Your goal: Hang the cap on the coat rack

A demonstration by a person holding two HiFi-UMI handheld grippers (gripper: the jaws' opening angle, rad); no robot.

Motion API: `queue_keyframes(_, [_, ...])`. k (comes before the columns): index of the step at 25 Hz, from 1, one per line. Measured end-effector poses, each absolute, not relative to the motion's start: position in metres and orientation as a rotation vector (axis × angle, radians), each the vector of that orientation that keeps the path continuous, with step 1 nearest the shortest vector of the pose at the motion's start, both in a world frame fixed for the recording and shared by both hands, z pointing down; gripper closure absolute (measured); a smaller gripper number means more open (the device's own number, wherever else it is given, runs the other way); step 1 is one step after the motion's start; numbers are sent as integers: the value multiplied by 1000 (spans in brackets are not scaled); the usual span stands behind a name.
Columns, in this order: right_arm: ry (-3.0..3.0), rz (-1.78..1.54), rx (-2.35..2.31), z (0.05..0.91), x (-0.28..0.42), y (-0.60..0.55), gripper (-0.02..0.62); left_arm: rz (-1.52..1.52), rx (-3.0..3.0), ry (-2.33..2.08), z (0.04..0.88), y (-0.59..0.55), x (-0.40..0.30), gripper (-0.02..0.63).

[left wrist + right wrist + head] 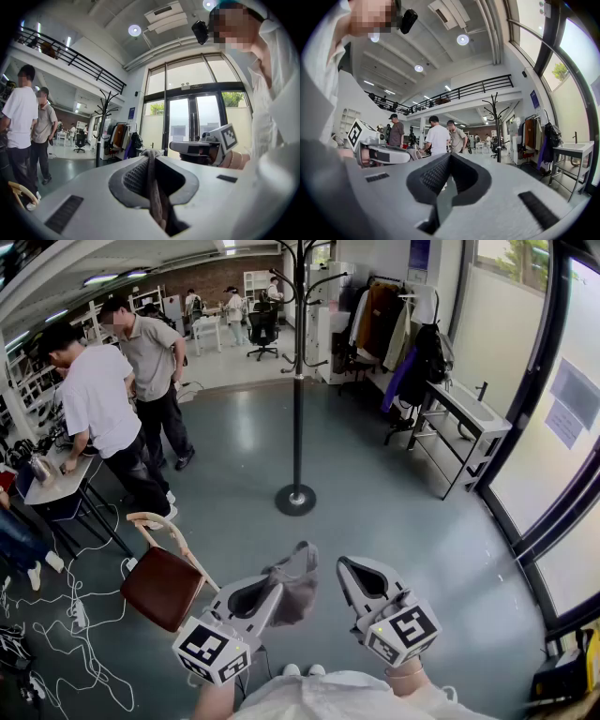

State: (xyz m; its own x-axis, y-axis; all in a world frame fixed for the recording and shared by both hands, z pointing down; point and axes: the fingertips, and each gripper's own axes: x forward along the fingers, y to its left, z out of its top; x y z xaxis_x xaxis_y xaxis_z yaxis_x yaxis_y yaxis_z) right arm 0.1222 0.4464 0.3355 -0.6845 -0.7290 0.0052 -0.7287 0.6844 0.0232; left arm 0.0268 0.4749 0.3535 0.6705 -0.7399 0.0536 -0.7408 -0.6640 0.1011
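Right gripper [450, 156], fingers [433, 177] together at tips, faces coat rack [497, 131]

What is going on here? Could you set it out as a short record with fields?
left gripper: jaws shut on the cap
right gripper: jaws together, nothing between them
coat rack: upright on the floor ahead, apart from both grippers
cap hung: not yet
nearby: chair to the left of the grippers
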Motion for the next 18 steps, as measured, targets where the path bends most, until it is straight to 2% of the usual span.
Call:
queue_keyframes(13, [-2880,-39,1193,336,118,445,594,11,2756,-1265,354,474,26,563])
queue_keyframes(18, [-2929,-200,1155,318,105,456,592,-1,2759,-1264,351,474,25,563])
